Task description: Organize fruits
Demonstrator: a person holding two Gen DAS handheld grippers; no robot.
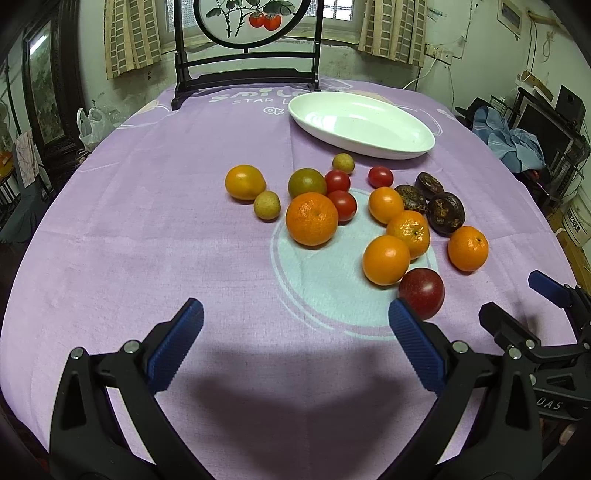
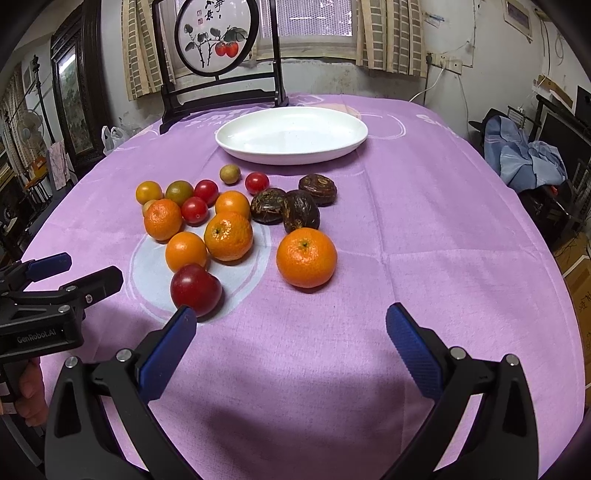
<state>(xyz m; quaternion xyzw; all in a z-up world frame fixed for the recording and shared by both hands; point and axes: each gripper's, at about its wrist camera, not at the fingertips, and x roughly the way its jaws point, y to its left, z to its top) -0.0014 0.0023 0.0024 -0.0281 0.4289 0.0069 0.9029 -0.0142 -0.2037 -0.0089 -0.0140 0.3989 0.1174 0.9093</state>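
Observation:
Several fruits lie loose on the purple tablecloth (image 1: 147, 221): oranges such as one (image 1: 312, 218) and one (image 2: 306, 257), red cherry tomatoes (image 1: 380, 176), dark wrinkled fruits (image 2: 301, 212), small tan longans (image 1: 266, 205) and a dark red plum (image 1: 422, 292) (image 2: 195, 289). An empty white oval plate (image 1: 360, 123) (image 2: 291, 134) sits behind them. My left gripper (image 1: 295, 332) is open and empty in front of the pile. My right gripper (image 2: 291, 339) is open and empty, its left finger next to the plum.
A dark wooden stand with a round persimmon painting (image 1: 247, 22) (image 2: 216, 37) stands at the table's far edge. The right gripper shows at the right of the left wrist view (image 1: 521, 306). The left gripper shows at the left of the right wrist view (image 2: 81, 271).

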